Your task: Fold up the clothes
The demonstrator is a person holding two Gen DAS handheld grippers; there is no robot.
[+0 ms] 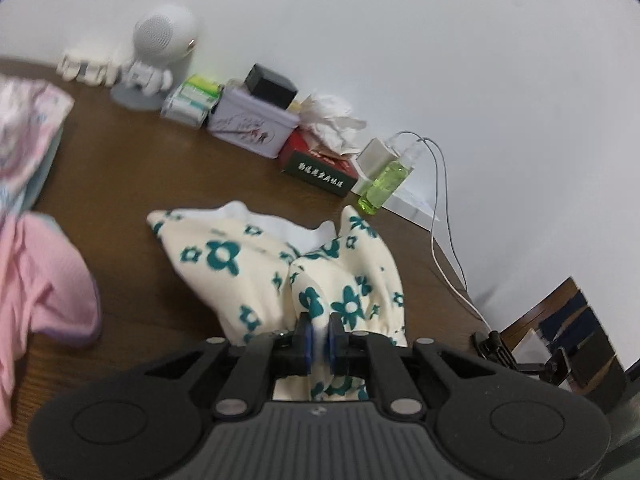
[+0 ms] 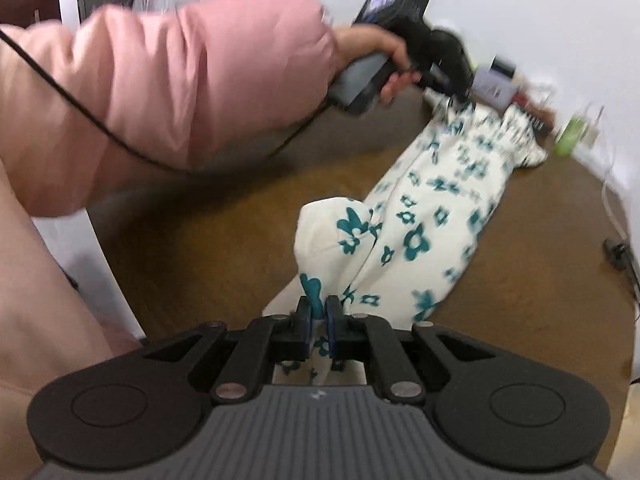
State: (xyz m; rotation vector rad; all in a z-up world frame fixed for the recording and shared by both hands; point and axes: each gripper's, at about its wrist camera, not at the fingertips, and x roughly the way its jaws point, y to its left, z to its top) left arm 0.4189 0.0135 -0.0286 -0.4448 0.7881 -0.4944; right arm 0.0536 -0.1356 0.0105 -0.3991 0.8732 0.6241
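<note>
A cream garment with teal flowers (image 1: 256,256) lies stretched on the brown table (image 1: 152,168). My left gripper (image 1: 320,330) is shut on one gathered end of it. My right gripper (image 2: 319,312) is shut on the other end of the garment (image 2: 432,216), where the cloth bunches up in front of the jaws. In the right wrist view the left gripper (image 2: 452,96) shows at the far end, held by a hand in a pink sleeve (image 2: 180,80).
Pink clothes (image 1: 36,280) lie at the table's left. Along the wall stand a white speaker figure (image 1: 156,56), boxes (image 1: 252,120), a red tissue box (image 1: 320,164), a green bottle (image 1: 384,184) and a charger with cables (image 1: 444,216). A chair (image 1: 568,332) is at the right.
</note>
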